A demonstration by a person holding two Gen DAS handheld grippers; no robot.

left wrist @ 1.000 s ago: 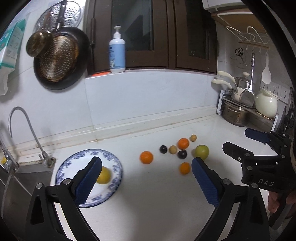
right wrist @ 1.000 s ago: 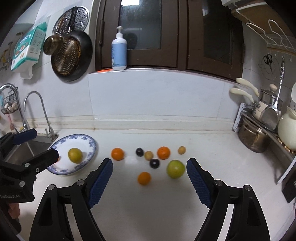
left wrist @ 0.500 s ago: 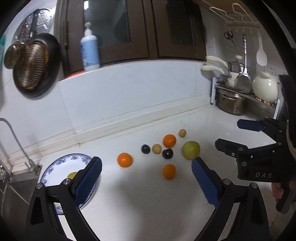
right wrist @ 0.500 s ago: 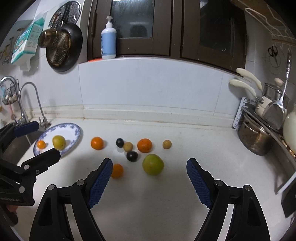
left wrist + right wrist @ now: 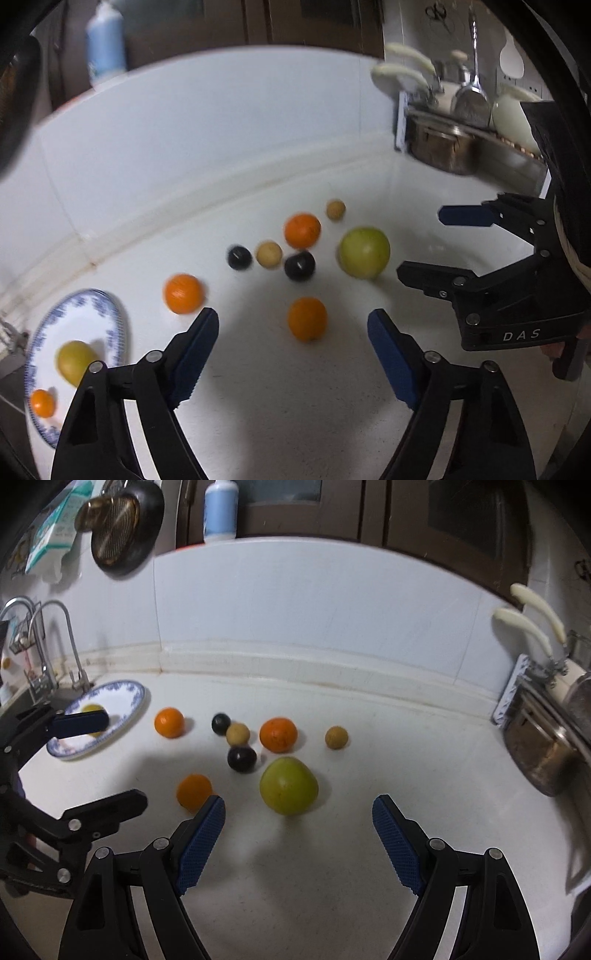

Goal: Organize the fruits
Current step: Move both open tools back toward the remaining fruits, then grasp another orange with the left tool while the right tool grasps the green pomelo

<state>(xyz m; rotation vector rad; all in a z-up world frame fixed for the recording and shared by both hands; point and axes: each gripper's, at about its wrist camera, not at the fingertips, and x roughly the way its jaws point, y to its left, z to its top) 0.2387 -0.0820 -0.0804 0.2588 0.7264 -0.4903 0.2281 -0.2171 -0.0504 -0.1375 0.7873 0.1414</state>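
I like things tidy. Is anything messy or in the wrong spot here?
Yes. Eight fruits, like the big green one, sit loose on the counter, while only two are on the blue-patterned plate. Nothing looks spilled or broken.

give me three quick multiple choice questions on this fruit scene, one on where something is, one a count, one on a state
1. Where does the big green fruit lie?
A. on the counter
B. on the plate
C. in the sink

2. How many fruits lie on the blue-patterned plate?
A. none
B. two
C. four

3. What is between the right claw pads?
A. an orange
B. a dark plum
C. nothing

Answers:
1. A, it sits on the white counter just ahead of the right claw.
2. B, the left wrist view shows a yellow-green fruit and a small orange on it.
3. C, the pads stand apart with only bare counter between them.
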